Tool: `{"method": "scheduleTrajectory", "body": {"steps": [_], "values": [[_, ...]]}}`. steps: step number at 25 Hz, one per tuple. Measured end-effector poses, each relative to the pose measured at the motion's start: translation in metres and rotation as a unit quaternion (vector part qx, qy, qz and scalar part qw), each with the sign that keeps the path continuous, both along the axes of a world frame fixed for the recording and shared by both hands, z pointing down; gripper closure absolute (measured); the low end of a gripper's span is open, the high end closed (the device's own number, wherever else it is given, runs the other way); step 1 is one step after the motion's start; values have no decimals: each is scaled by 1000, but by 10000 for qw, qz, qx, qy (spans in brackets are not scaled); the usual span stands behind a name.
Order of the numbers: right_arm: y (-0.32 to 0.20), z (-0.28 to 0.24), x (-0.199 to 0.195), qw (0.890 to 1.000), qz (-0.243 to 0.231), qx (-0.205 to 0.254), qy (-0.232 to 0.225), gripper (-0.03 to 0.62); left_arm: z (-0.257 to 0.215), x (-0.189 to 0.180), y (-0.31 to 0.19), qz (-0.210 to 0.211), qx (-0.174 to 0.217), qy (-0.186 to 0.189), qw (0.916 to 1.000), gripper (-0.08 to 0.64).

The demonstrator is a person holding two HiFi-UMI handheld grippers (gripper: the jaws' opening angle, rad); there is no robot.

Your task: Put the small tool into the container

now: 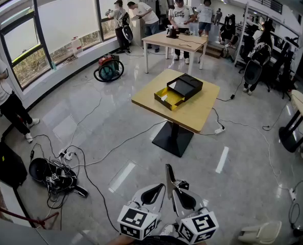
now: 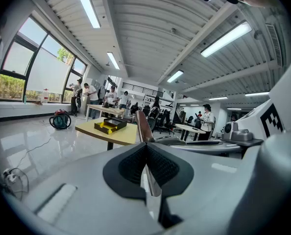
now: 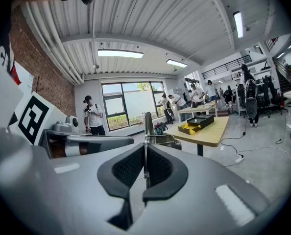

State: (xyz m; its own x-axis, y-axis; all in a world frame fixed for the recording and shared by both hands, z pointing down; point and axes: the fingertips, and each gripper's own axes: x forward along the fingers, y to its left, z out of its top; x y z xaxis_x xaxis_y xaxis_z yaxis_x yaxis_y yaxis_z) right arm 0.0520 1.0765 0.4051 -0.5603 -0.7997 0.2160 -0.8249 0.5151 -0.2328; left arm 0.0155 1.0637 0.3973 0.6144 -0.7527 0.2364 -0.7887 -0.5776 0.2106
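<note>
Small tool [image 1: 169,180] between both hand-held grippers [image 2: 146,146] [image 3: 145,148]

Left tool [image 2: 146,153] clamped on thin brown strip [image 2: 143,126], yellow table [image 2: 125,135] and box [image 2: 109,125] beyond

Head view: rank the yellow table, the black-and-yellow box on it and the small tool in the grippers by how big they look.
1. yellow table, the largest.
2. black-and-yellow box, covering only part of the tabletop.
3. small tool, a thin strip. It looks smallest even though it is nearest the camera.
</note>
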Motion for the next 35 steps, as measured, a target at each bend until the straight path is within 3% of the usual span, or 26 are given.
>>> {"method": "scheduleTrajectory", "body": {"steps": [6,13,27,35], "values": [[3,-12,-6,10000,35,-20,7,584,-11,-5,4,47,-29,6,10000,560],[0,-13,21,9995,167,-37,-254,584,-11,18,3,92,-47,6,9999,560],[-55,-2,160,9997,-17,-17,-251,585,-2,164,-53,30,0,-92,10000,560],[-125,13,188,9996,26,-64,-289,584,13,190,-123,-20,-44,-116,9999,560]]}}
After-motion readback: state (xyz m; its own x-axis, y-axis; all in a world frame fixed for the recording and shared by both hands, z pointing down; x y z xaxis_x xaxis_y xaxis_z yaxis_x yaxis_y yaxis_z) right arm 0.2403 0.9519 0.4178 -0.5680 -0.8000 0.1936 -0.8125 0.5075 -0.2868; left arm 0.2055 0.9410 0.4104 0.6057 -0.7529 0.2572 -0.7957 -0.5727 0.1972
